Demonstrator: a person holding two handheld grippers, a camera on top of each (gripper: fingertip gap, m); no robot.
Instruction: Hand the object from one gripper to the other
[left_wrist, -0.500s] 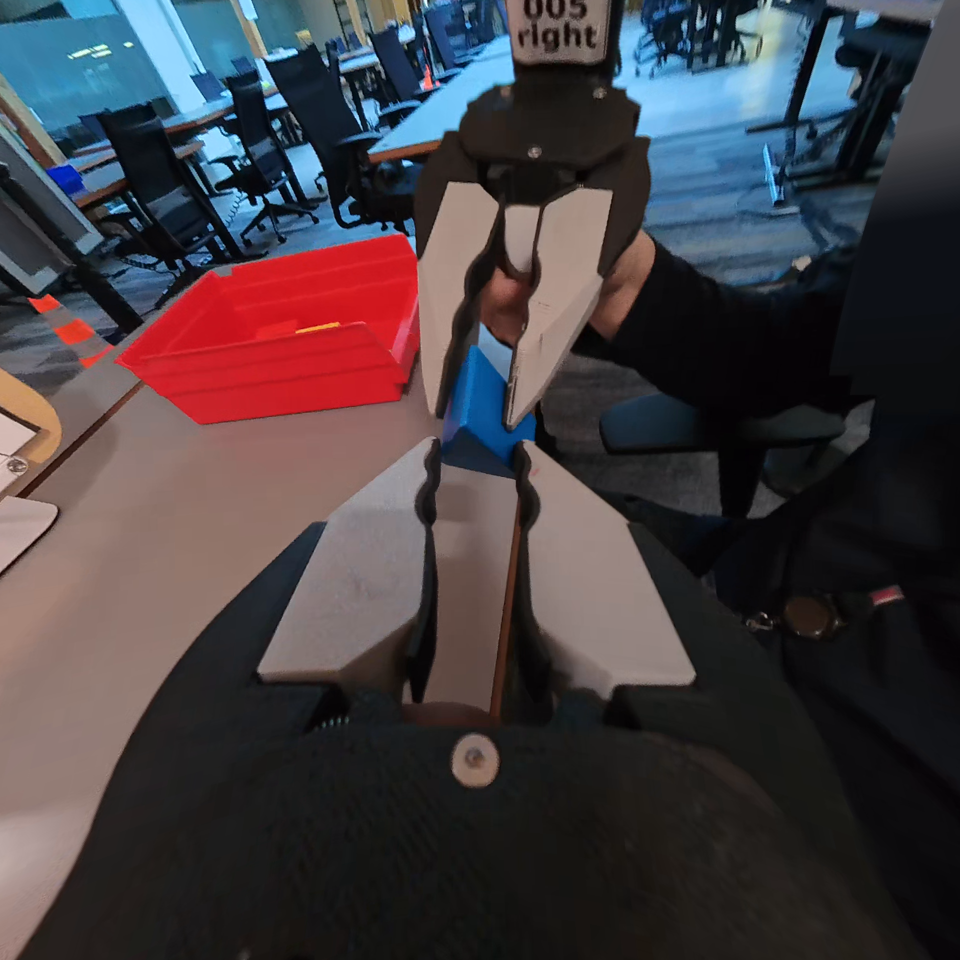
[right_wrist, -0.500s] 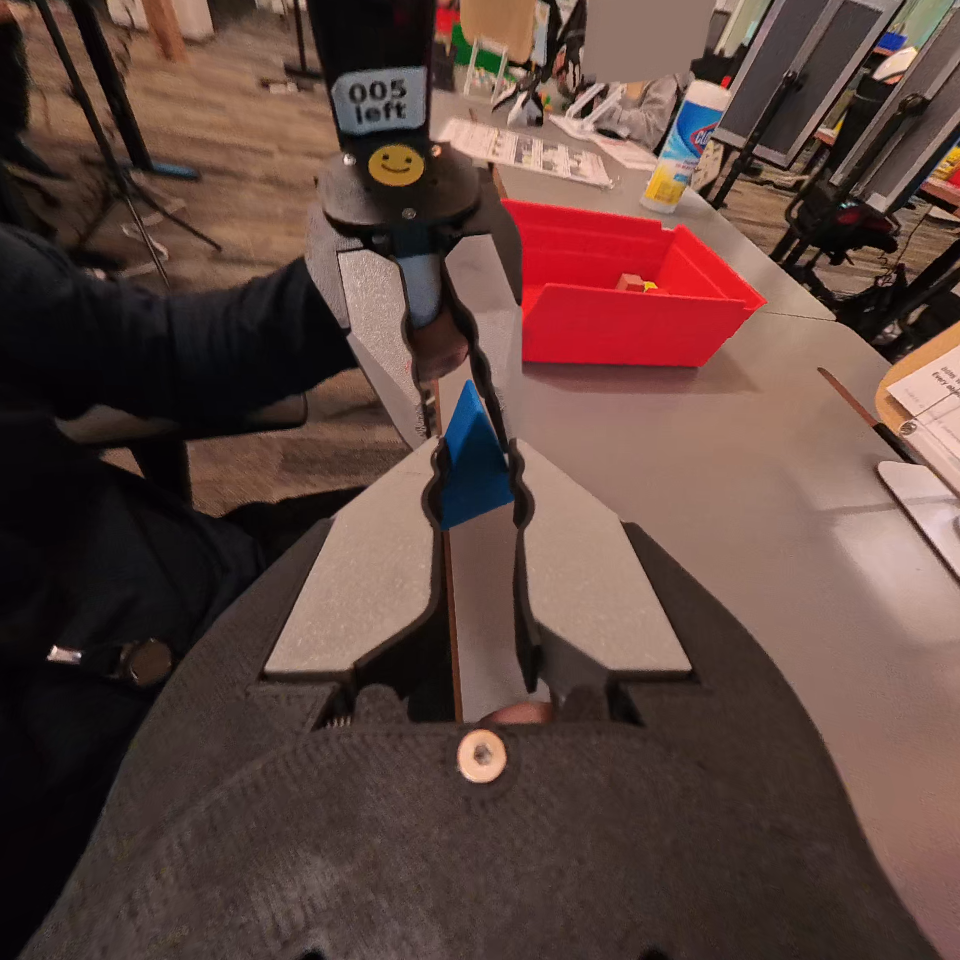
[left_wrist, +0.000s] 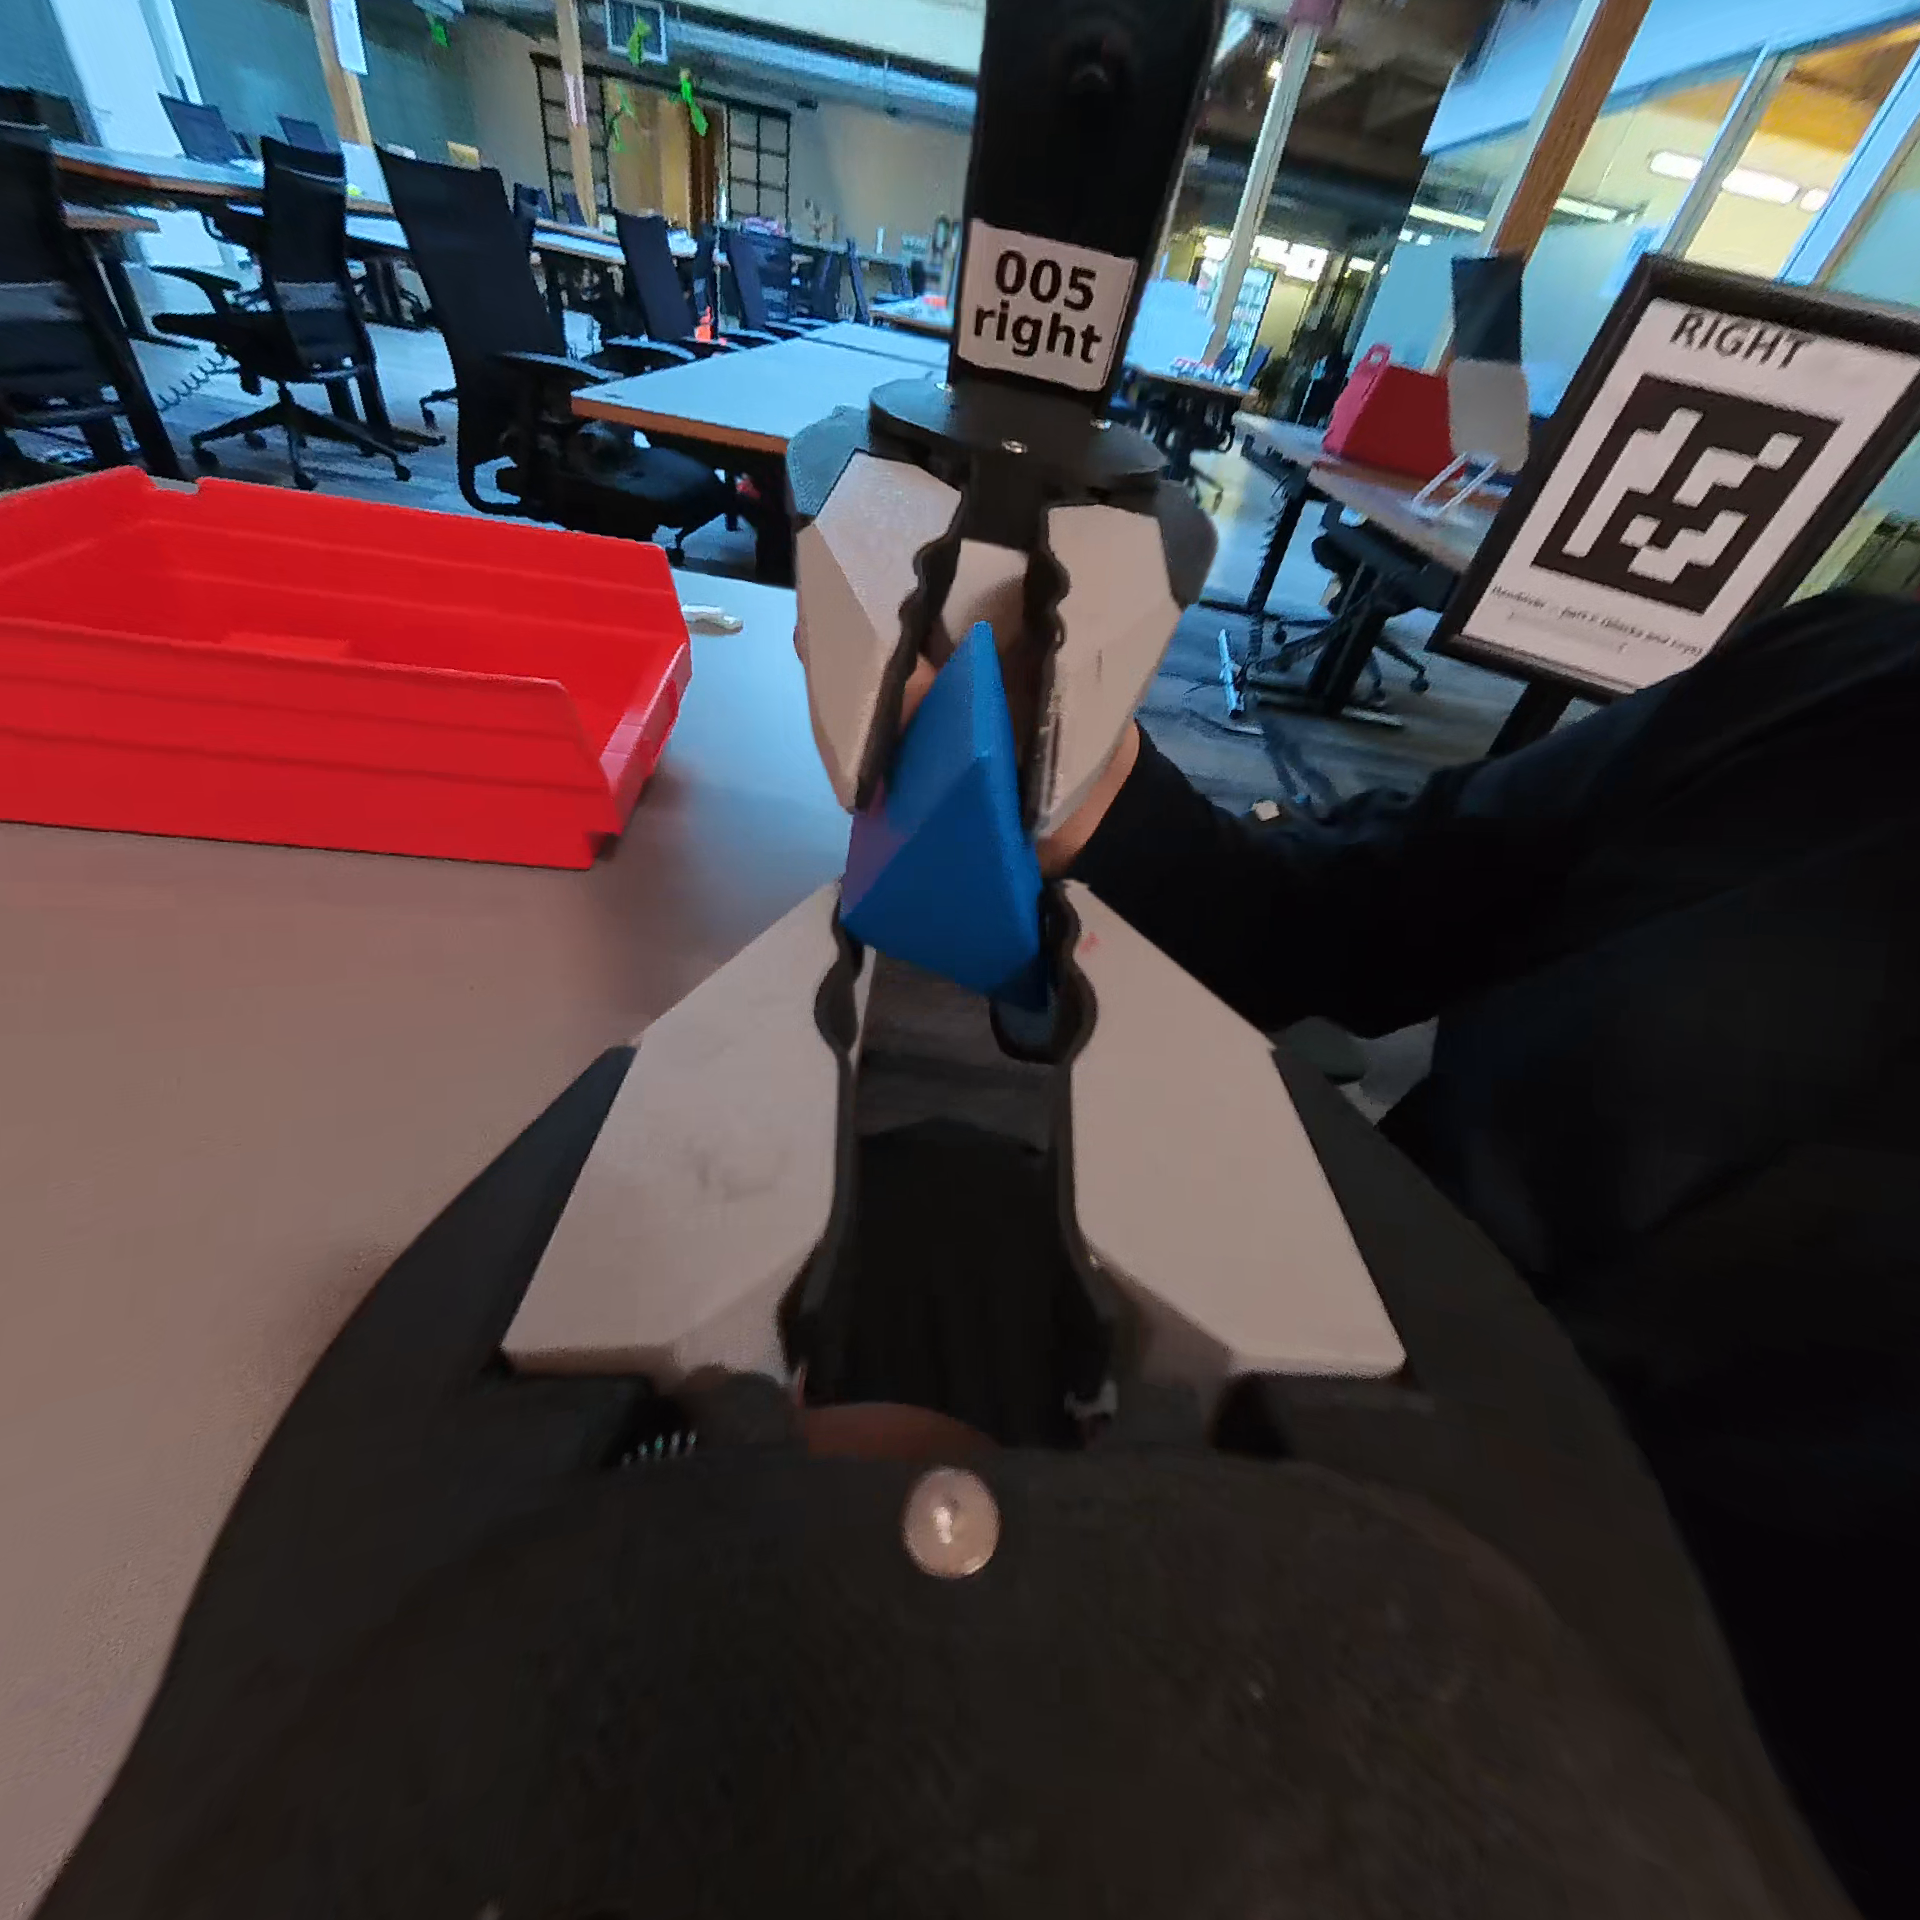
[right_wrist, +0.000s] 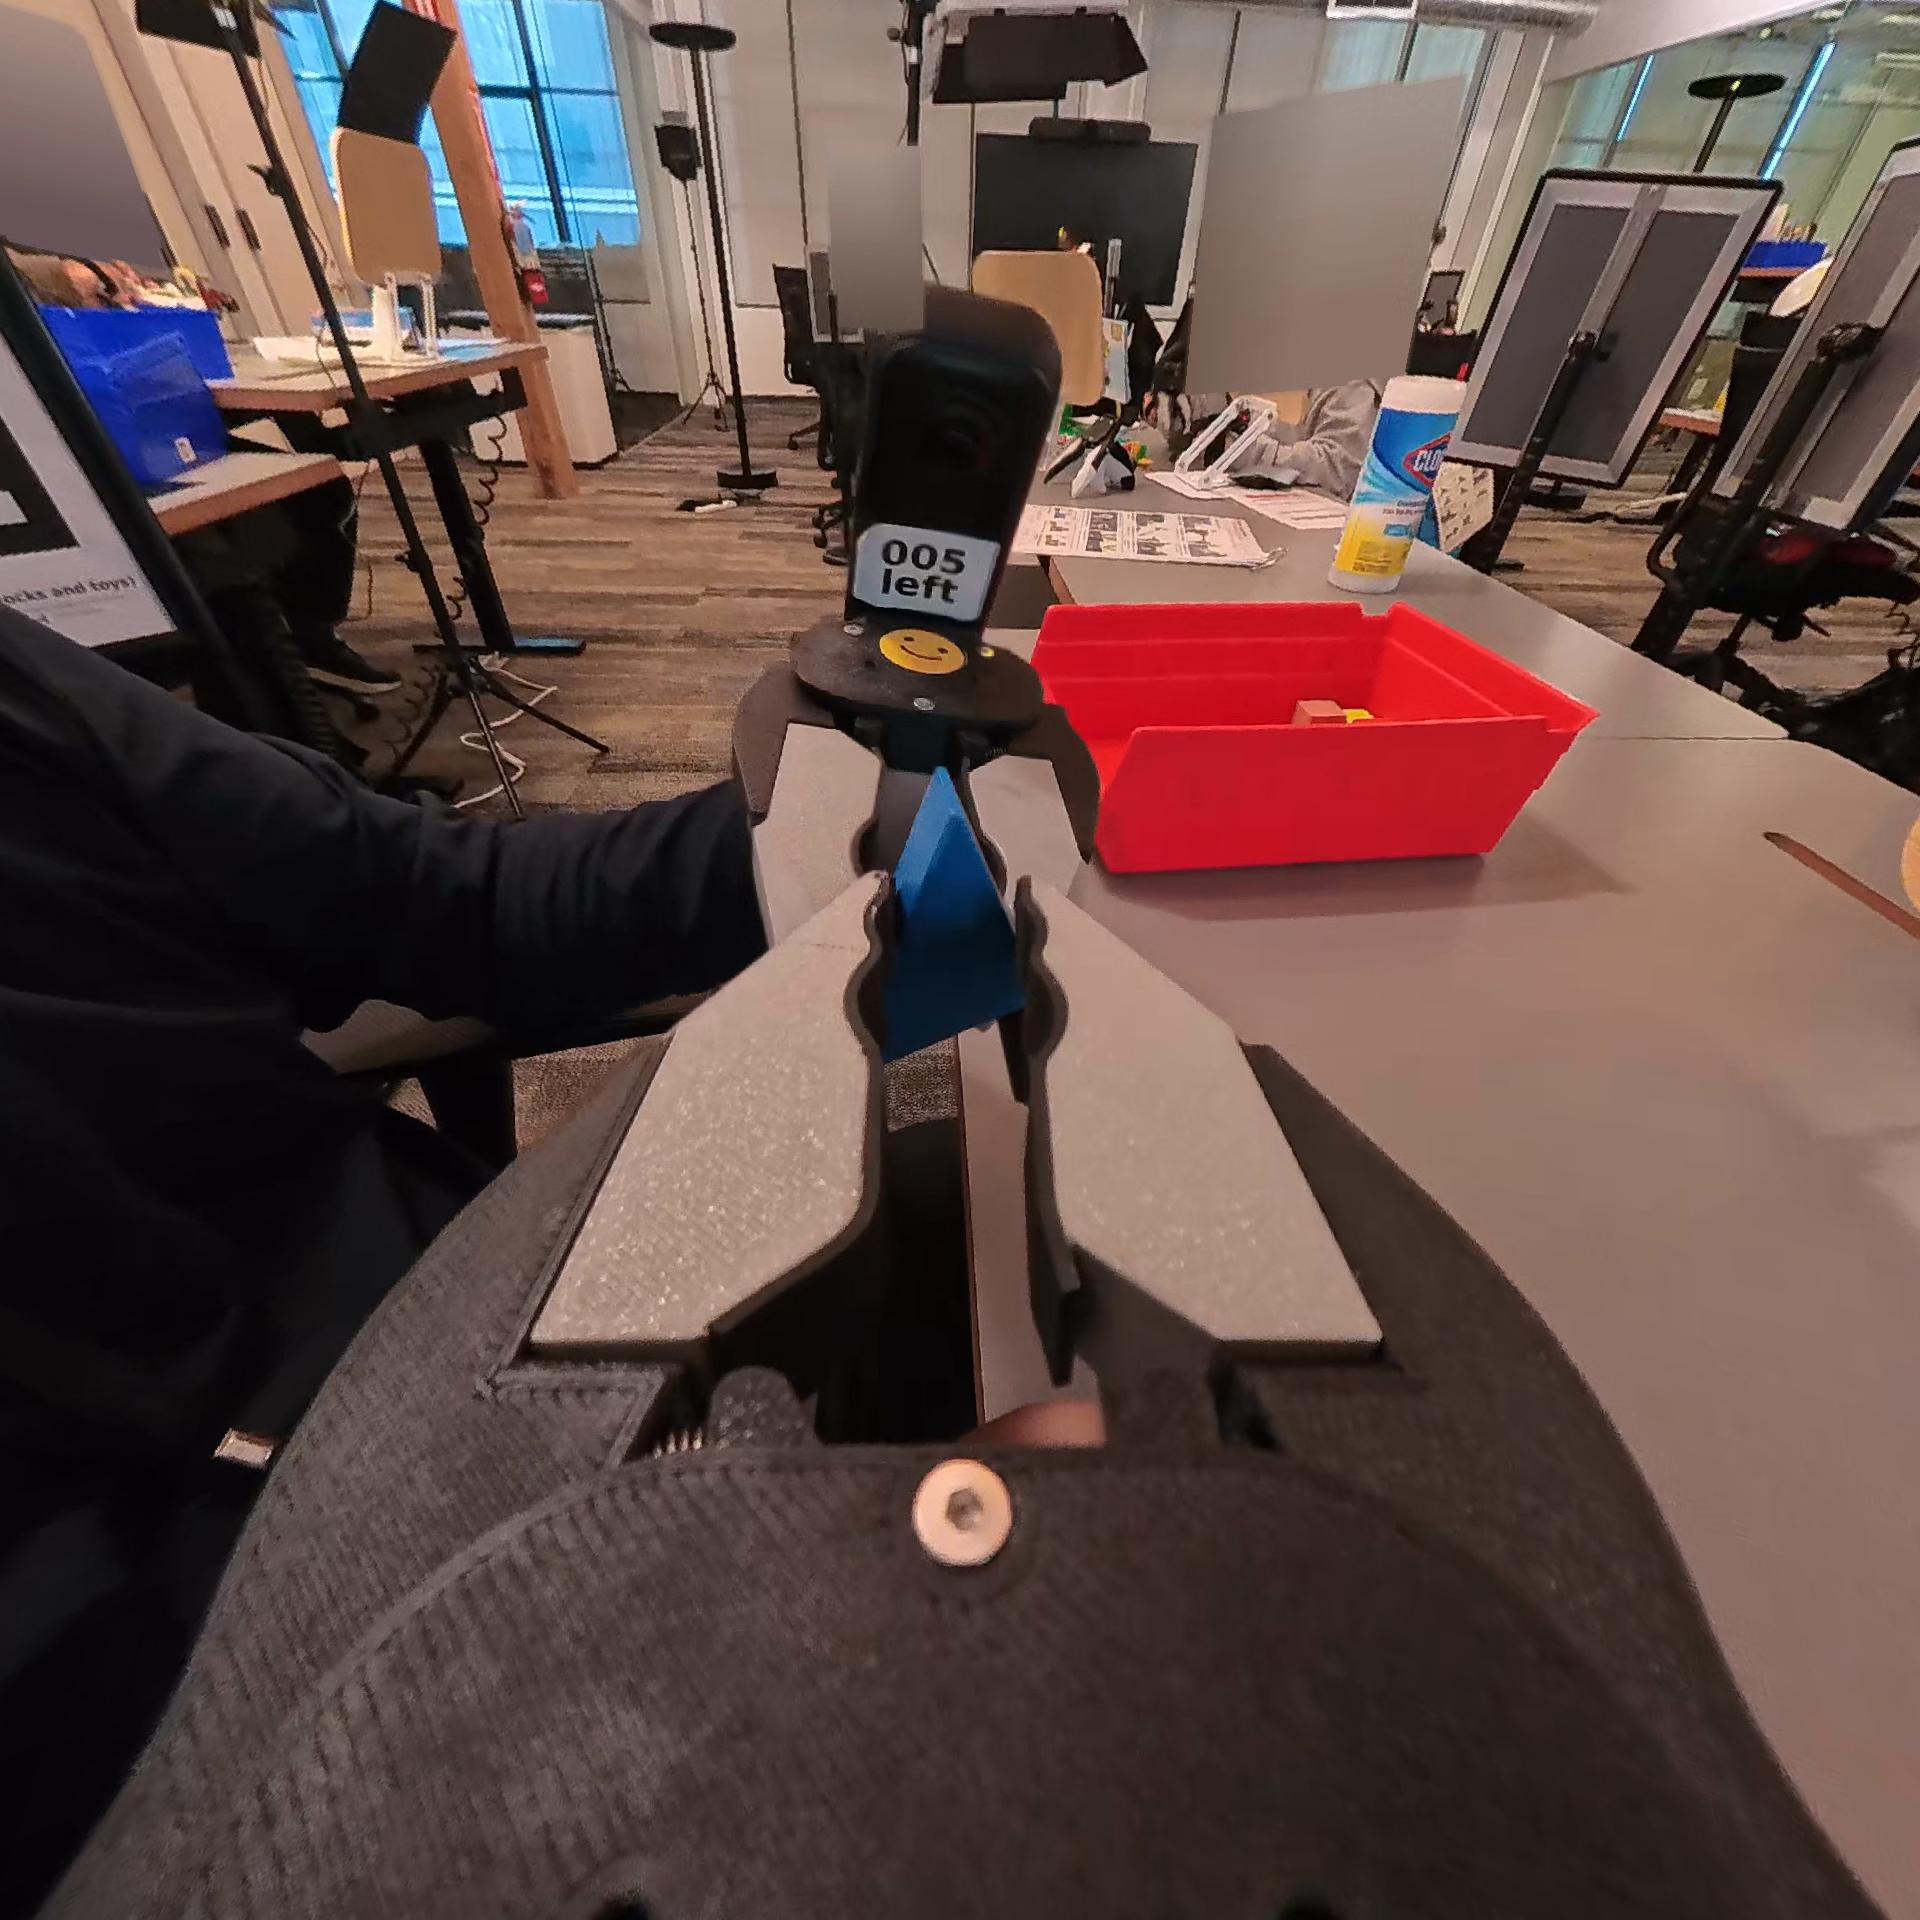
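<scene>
Two claws meeting tip to tip, blue wedge (left_wrist: 951, 821) pinched in right claw (right_wrist: 951, 914), left claw (left_wrist: 951, 935) touching

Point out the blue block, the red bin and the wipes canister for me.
blue block (right_wrist: 951, 951): right wrist view, on its broad front face.
red bin (right_wrist: 1299, 795): right wrist view, on its front wall.
wipes canister (right_wrist: 1387, 488): right wrist view, on its label, mid-body.

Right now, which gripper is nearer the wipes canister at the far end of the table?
Left. The left gripper faces back from farther along the table, toward the wipes canister; the right gripper sits behind it, farther off.
</scene>
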